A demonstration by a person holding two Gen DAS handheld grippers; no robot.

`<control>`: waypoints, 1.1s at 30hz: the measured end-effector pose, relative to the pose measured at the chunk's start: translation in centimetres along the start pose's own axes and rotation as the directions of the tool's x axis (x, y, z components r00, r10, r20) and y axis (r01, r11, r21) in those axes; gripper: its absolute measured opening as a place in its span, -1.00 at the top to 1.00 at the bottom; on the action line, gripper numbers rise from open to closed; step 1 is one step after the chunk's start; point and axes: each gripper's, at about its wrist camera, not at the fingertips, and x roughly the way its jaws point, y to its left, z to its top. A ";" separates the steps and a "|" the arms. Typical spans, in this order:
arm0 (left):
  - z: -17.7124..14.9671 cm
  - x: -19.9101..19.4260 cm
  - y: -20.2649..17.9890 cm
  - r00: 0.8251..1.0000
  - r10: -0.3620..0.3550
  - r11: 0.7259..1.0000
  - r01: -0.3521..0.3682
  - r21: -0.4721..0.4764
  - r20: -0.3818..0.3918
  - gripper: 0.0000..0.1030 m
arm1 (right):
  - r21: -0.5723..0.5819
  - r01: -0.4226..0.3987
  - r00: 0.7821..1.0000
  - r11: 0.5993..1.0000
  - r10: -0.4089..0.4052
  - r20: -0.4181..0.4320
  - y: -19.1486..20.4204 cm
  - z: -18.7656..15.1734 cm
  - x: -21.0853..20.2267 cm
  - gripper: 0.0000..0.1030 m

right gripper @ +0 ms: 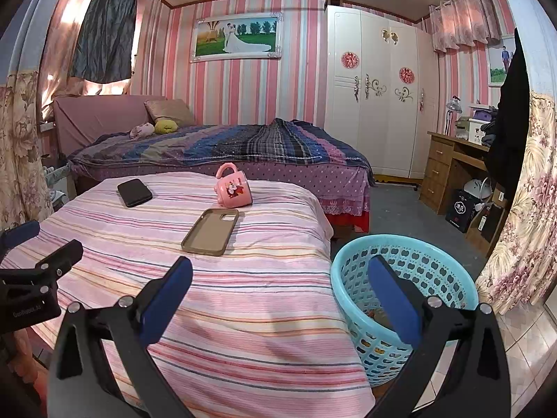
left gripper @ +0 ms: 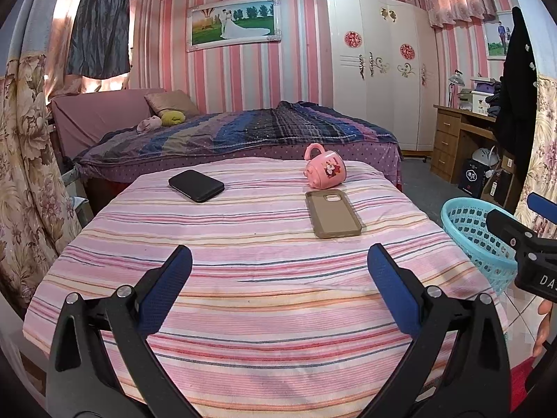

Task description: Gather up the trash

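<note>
A light blue plastic basket stands on the floor at the right of a table covered by a pink striped cloth; something lies in its bottom. The basket also shows in the left wrist view. My right gripper is open and empty, over the cloth's right edge and the basket. My left gripper is open and empty above the near part of the cloth. On the cloth lie a pink mug on its side, a tan phone case and a black phone.
A bed with a dark plaid cover stands behind the table. A white wardrobe and a wooden desk are at the right. Flowered curtains hang at both sides. The right gripper's body shows at the left view's right edge.
</note>
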 end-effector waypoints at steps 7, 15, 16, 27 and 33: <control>0.0 0.0 0.2 1.000 -0.006 1.000 0.006 -0.004 -0.002 -0.89 | -0.004 0.006 1.000 1.000 -0.006 0.006 -0.1 0.1 0.1 -0.91; 0.2 -0.1 0.5 1.000 -0.005 1.000 0.004 -0.013 -0.002 -0.89 | -0.006 0.009 1.000 1.000 -0.009 0.006 -0.1 0.0 0.2 -0.91; 0.2 -0.1 0.5 1.000 -0.005 1.000 0.005 -0.014 -0.003 -0.89 | -0.006 0.009 1.000 1.000 -0.009 0.006 -0.1 0.0 0.2 -0.91; 0.2 -0.1 0.4 1.000 -0.001 1.000 0.001 -0.009 -0.001 -0.89 | -0.007 0.014 1.000 1.000 -0.014 0.008 -0.2 -0.1 0.4 -0.91; 0.2 -0.2 0.3 1.000 -0.002 1.000 0.002 -0.012 0.001 -0.89 | -0.008 0.011 1.000 1.000 -0.011 0.005 -0.2 -0.2 0.4 -0.91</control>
